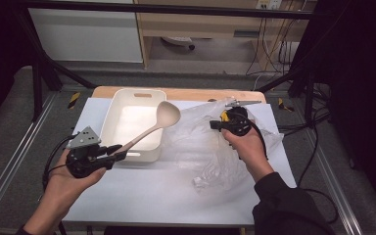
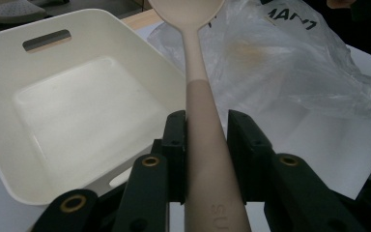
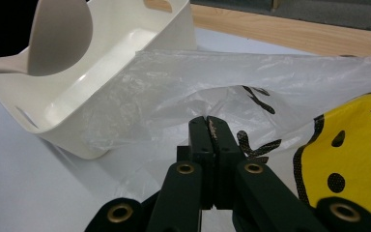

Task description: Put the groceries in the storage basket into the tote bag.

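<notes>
Black jaws of the left gripper (image 2: 206, 140) are clamped on the thick end of a beige ladle (image 2: 197, 87), the handle running straight up between them. From that grip the ladle slants up and away, so its bowl hangs in the air above the near right part of a white tray (image 1: 108, 117); in the high view the left gripper (image 1: 119, 152) sits just off the tray's near edge, held from below by the person's left hand (image 1: 73, 177).

The right gripper (image 3: 207, 133) has its jaws pressed flat together, and a fold of the clear plastic bag (image 3: 183, 92) appears to be caught between them, though the film is too thin to be sure exactly where it is pinched. The bag is lifted off the table at that spot and drapes down around the right hand (image 1: 247, 147). It carries black lettering and a yellow smiley face (image 3: 348, 164) on its near side. The rest of the bag lies crumpled on the white sheet (image 1: 176, 196) covering the table, just to the right of the tray and touching its side. A wooden board (image 3: 280, 29) shows at the far edge, beyond tray and bag.
</notes>
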{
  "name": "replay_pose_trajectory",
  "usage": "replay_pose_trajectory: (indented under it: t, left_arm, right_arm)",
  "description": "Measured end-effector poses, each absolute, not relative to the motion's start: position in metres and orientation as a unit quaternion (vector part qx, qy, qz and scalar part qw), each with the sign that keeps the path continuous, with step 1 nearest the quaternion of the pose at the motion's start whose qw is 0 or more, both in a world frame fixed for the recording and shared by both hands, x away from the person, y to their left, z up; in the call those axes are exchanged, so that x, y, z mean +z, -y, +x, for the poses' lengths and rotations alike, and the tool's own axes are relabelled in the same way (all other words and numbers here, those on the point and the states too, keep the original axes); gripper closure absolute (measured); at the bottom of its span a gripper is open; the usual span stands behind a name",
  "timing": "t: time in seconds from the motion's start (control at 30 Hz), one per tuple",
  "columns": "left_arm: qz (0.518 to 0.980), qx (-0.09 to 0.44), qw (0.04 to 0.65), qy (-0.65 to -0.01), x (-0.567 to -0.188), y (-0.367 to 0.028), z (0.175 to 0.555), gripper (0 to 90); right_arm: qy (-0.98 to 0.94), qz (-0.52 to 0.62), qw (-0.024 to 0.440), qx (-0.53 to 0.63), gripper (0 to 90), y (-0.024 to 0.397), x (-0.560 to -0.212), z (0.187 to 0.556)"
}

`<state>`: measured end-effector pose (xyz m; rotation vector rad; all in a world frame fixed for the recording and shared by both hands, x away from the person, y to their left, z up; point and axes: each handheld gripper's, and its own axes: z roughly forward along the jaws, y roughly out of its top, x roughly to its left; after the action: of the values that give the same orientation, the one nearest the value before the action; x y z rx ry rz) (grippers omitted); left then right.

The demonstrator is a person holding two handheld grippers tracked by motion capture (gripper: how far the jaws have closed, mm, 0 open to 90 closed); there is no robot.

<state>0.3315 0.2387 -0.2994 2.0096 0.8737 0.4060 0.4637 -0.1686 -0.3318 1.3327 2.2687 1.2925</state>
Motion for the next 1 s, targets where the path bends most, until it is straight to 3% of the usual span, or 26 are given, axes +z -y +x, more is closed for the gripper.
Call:
replay_pose_trajectory:
  t: [1.0]
  left_arm:
    - [0.855, 0.103, 0.402, -0.310, -0.343, -0.176, 0.328, 69.7]
  right_arm:
    - [-0.753, 0.458, 0.101, 0.462, 90.0, 0.178, -0.318, 0.470]
